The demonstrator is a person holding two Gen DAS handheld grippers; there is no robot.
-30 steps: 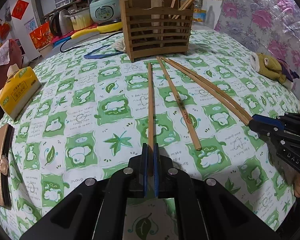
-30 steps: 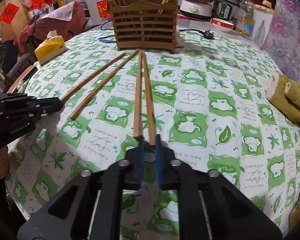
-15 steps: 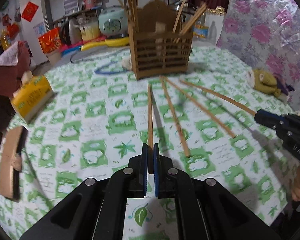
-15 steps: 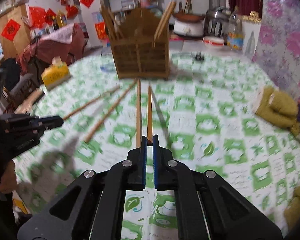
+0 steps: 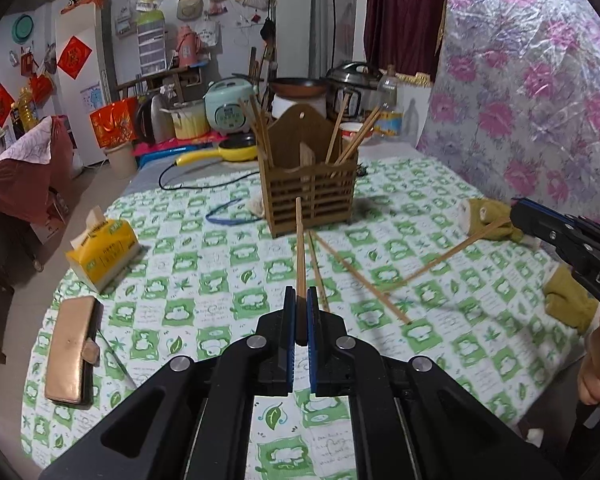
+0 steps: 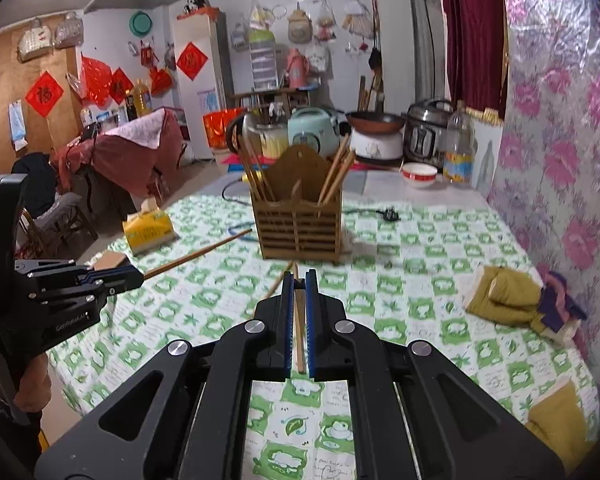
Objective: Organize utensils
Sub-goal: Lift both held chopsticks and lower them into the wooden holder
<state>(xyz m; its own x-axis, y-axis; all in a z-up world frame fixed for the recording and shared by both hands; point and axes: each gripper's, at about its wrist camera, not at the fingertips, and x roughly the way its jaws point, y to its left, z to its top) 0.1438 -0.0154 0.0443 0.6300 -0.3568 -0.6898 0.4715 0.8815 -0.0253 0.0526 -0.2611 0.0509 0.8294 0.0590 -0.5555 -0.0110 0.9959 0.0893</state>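
My left gripper (image 5: 300, 300) is shut on a wooden chopstick (image 5: 299, 248) and holds it above the table, pointing at the slatted wooden utensil holder (image 5: 312, 196). My right gripper (image 6: 298, 284) is shut on another chopstick (image 6: 299, 336); it also shows in the left wrist view (image 5: 448, 254), sloping down from the right gripper (image 5: 518, 210). Two chopsticks (image 5: 360, 280) lie on the green patterned tablecloth (image 5: 188, 280). The holder (image 6: 298, 224) has several chopsticks standing in it. The left gripper (image 6: 138, 278) with its chopstick (image 6: 200, 252) shows in the right wrist view.
A yellow tissue pack (image 5: 104, 248) and a brown wallet (image 5: 70, 356) lie at the table's left. A blue band (image 5: 228, 216) lies left of the holder. A plush toy (image 6: 516, 300) lies at the right. Cookers, a bowl (image 6: 419, 174) and a bottle stand behind.
Both grippers have lifted their chopsticks off the table and risen. The right gripper closed on its chopstick at the start. Two chopsticks stay on the cloth.
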